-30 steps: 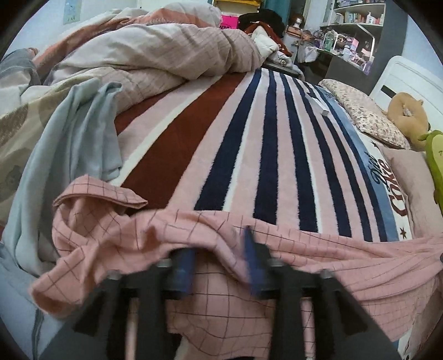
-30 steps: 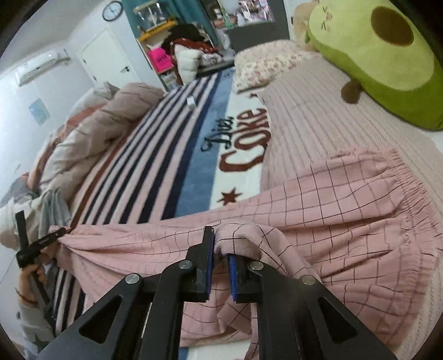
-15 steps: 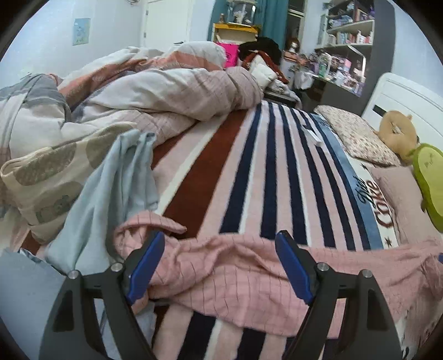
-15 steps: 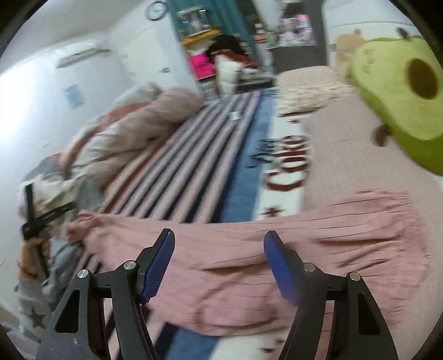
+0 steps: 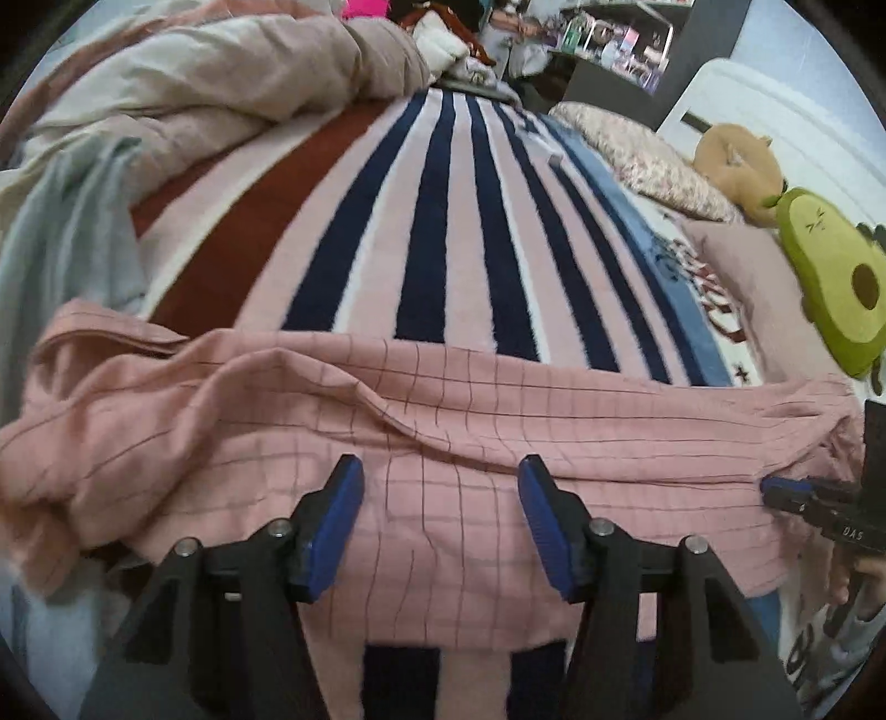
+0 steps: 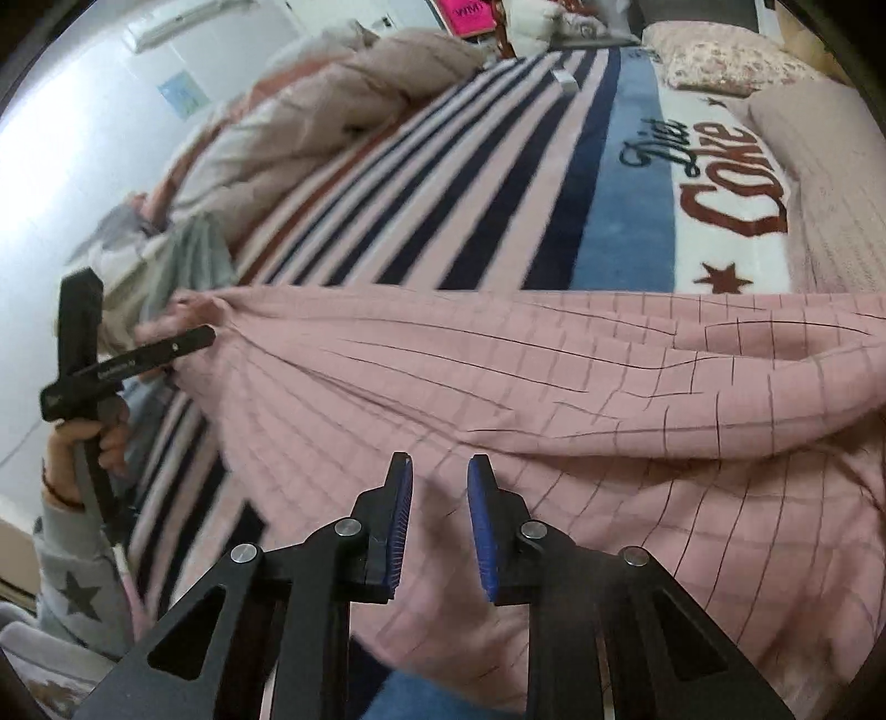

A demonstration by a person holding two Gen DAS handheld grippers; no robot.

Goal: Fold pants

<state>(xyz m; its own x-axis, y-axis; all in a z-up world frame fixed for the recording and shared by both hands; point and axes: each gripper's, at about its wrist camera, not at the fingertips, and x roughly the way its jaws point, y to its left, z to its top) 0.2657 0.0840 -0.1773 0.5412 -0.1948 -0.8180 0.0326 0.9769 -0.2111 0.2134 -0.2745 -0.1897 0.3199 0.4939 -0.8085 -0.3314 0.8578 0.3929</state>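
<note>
left tool (image 5: 440,523) sits low over the near edge of the pink checked pants (image 5: 498,421), jaws abt half apart and closing, cloth lying between the blue pads but not pinched yet as far as i can see. right tool (image 6: 440,523) is the same story over its own stretch of cloth: pads narrow, closing, a bit of pink fabric under/between them, no clear pinch. both point steeply down, prob bc the near hem is what has to be picked up and carried over for a fold.

pants lie stretched sideways across the near side of the bed, on the striped blanket (image 5: 437,221). mostly flat, w/ a long ridge running thru the middle and a bunched, rumpled end at the left side of the left wrist view. laid out long like that so each tool can take one section of the same edge.

further back: a grey-blue garment (image 5: 66,232) beside the rumpled end, heaped duvet (image 5: 221,72) behind it, floral pillow (image 5: 642,160) and avocado plush (image 5: 830,288) toward the headboard.

containers: none near the work. shelves (image 5: 609,39) at the far wall hold small items, too blurred to name.
</note>
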